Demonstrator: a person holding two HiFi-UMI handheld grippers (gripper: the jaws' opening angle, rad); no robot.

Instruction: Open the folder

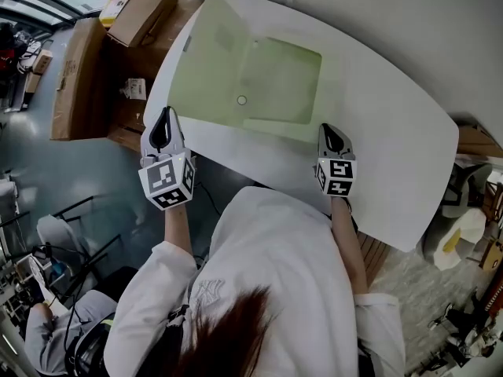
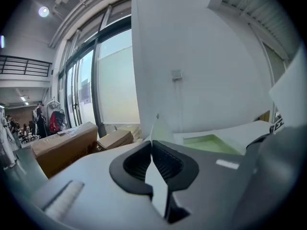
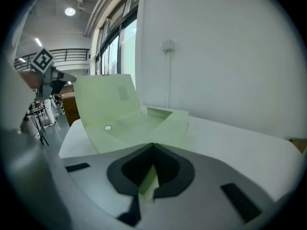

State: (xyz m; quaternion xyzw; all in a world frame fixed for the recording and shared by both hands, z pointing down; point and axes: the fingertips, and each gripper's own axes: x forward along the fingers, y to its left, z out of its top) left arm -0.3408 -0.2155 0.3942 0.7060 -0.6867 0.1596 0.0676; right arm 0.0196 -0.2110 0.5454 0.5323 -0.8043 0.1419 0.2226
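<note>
Folder in pale green is what I have on the white table, with its back panel flat on the tabletop and an inner pocket facing up. Its front cover is swung out to my left. From the right gripper view I see that cover standing tilted up off the table rather than lying down. A small round snap shows near the fold.

My left gripper is at the cover's near left corner. In the left gripper view its jaws are drawn together on a thin pale sheet edge, which runs up out of the pads, so I read it as pinching the cover.

My right gripper sits at the near right edge of the back panel. In its own view the jaws are closed on a strip of green sheet, pinning that side where it meets the table.

Both grippers are well apart, one at each near corner of the folder. Brown cardboard boxes stand on the floor beyond the table's left end.
</note>
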